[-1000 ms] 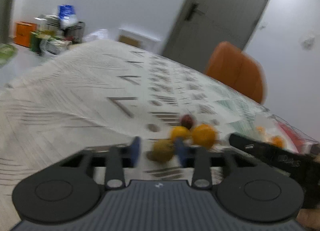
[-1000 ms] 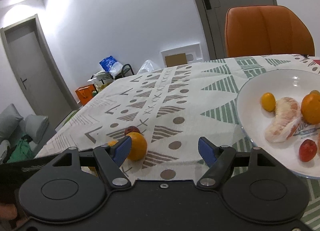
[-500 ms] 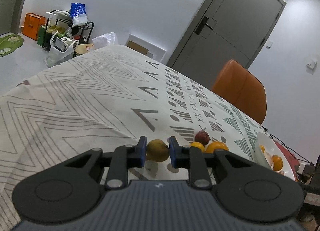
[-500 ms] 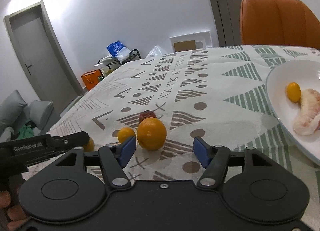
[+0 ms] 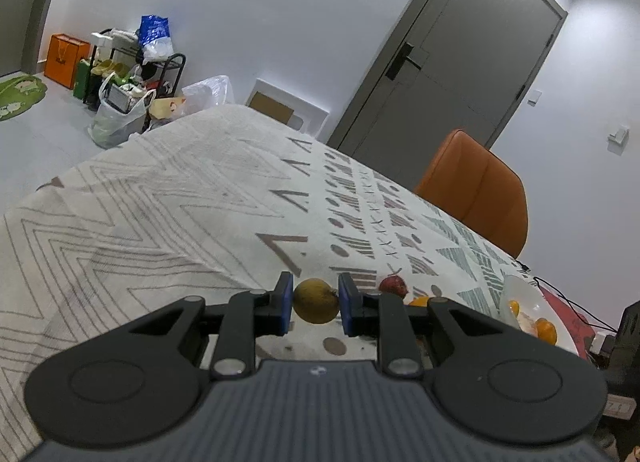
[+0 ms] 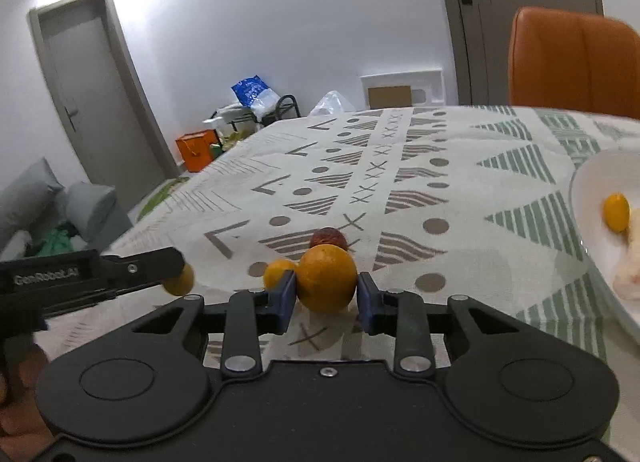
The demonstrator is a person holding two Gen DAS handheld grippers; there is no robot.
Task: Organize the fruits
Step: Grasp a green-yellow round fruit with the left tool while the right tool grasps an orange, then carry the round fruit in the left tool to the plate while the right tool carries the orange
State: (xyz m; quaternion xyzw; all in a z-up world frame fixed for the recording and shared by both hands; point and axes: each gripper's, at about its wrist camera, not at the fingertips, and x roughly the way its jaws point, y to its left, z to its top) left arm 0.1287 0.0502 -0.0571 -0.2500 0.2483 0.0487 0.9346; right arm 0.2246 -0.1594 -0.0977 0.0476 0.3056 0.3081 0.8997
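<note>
Fruits are lying loose on the tablecloth (image 6: 460, 165) left of the white plate (image 6: 580, 197), so the left gripper (image 5: 316, 304) is clamping a yellow-green fruit (image 5: 316, 300) and the right gripper (image 6: 326, 294) is closing around the orange (image 6: 327, 277), seemingly for transfer.

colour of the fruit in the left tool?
Yellowish-green fruit, seen best in the left wrist view between the left tool pads.

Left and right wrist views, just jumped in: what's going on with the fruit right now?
A person with two handheld grippers is sorting fruit on the patterned tablecloth. The left gripper has its jaws on either side of a yellow-green fruit; the right gripper brackets the large orange. Neither looks lifted yet. A small orange and a dark red fruit wait nearby; the white plate already holds fruit.
</note>
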